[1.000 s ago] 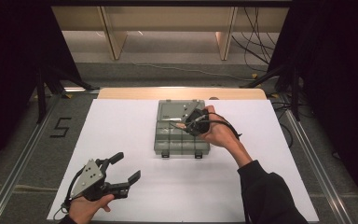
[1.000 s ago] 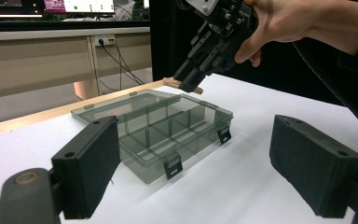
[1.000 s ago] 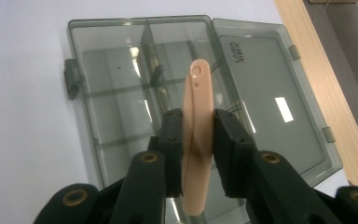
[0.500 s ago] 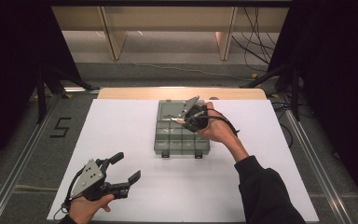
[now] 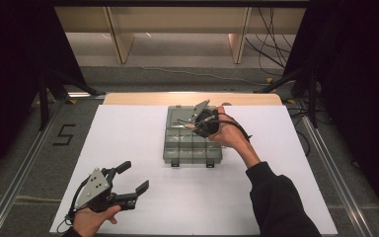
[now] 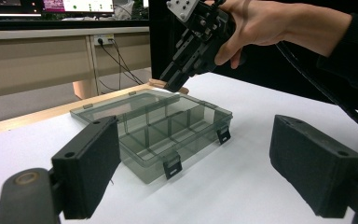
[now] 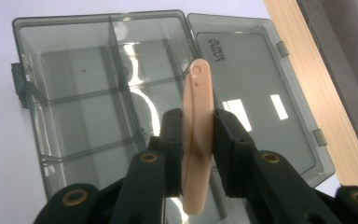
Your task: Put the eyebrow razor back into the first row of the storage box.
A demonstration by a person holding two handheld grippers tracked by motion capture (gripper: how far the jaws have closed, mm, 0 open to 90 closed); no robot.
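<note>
A grey see-through organiser box (image 5: 192, 148) lies open at the middle of the white table, its lid (image 7: 256, 93) folded flat on the far side. My right gripper (image 7: 198, 119) is shut on a flat peach-coloured stick (image 7: 197, 88) with a small hole near its rounded end. It holds the stick just above the box's far compartments. From the high view this gripper (image 5: 190, 123) hangs over the box's far half. My left gripper (image 5: 134, 176) rests open near the front left of the table, its jaws wide apart and holding nothing, facing the box (image 6: 154, 130).
A white sheet (image 5: 128, 138) covers the table, with a wooden strip (image 5: 143, 98) along its far edge. Two black latches (image 6: 172, 166) stick out from the box's near side. The right gripper's cable (image 5: 242, 133) trails over the wrist.
My right gripper has shifted slightly toward the far side of the box with the stick and tilted more. The left gripper has not moved.
</note>
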